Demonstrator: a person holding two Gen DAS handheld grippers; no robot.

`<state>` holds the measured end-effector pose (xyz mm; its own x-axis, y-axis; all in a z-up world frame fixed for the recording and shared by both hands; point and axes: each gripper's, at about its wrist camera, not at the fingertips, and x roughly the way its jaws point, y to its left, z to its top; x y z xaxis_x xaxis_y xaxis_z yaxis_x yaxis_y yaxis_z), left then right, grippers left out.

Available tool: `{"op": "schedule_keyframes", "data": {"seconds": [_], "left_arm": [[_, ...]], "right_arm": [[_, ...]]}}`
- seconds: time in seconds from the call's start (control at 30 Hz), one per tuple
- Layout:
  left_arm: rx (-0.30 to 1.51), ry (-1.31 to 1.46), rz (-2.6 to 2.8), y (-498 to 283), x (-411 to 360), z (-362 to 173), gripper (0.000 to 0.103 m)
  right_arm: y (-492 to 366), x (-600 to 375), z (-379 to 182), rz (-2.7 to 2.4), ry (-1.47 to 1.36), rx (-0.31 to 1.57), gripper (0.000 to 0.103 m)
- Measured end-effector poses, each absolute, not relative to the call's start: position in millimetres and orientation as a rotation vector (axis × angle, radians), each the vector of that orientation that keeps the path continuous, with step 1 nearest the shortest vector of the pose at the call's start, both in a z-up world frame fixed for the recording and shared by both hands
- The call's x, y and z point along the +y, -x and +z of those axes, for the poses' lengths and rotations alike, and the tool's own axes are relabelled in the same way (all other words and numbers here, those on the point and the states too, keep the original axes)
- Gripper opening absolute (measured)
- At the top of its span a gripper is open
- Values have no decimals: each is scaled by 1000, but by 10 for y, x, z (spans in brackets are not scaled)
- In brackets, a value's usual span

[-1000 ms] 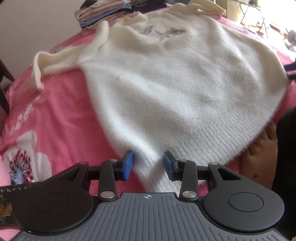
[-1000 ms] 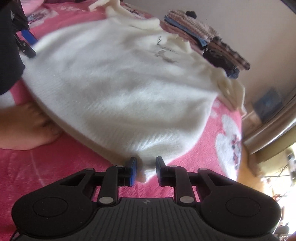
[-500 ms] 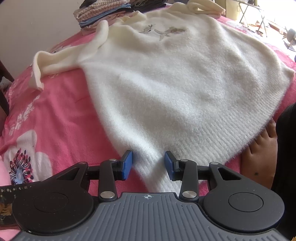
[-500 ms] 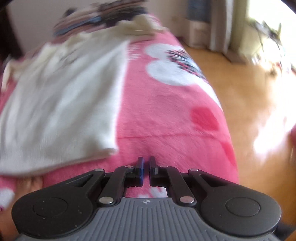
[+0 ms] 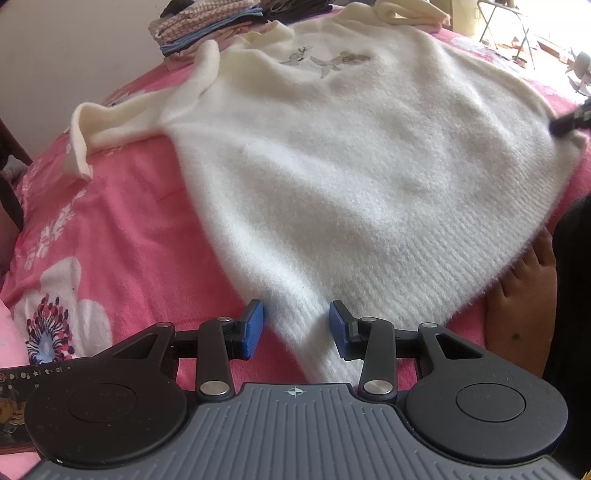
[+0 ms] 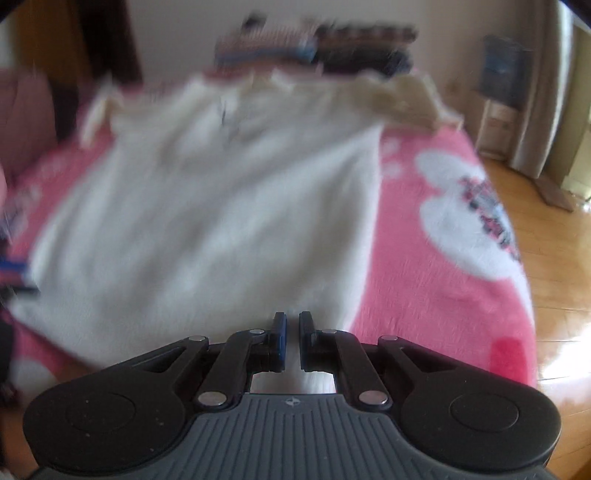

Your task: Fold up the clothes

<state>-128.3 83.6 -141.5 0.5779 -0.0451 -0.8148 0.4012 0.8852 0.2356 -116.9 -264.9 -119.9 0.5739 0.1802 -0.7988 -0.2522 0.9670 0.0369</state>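
Left wrist view: the white sweater point(image 5: 332, 155) lay spread flat on the pink blanket point(image 5: 110, 229).
Left gripper point(image 5: 295, 328): fingers apart, at the near hem corner of the sweater, the pads not pressing on it.
Right gripper point(image 6: 291, 339): fingers almost together, over the near right edge of the sweater; the blur hid if cloth was pinched.
Folded clothes point(image 5: 207, 22): stacked at the far side.
Bare foot point(image 5: 524, 291): near right, beside the hem.

A cream-white fluffy sweater point(image 5: 332, 155) with a small grey-brown chest motif lies on a pink bedspread point(image 5: 110, 240) printed with white flowers.
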Motion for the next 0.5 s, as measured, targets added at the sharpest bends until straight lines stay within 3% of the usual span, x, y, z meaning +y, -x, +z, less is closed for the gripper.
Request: {"op": "schedule_keyframes", "data": {"seconds": [0.3,0.5], "left_arm": [[919,-412,-273,1337,993,-1309,39],[813,-334,-207,1266,1072,-1043,39]], "right_arm": [[1487,-2880,-1047,252,152,1064,7],[1218,-2778,-706,283,199,943,8]]}}
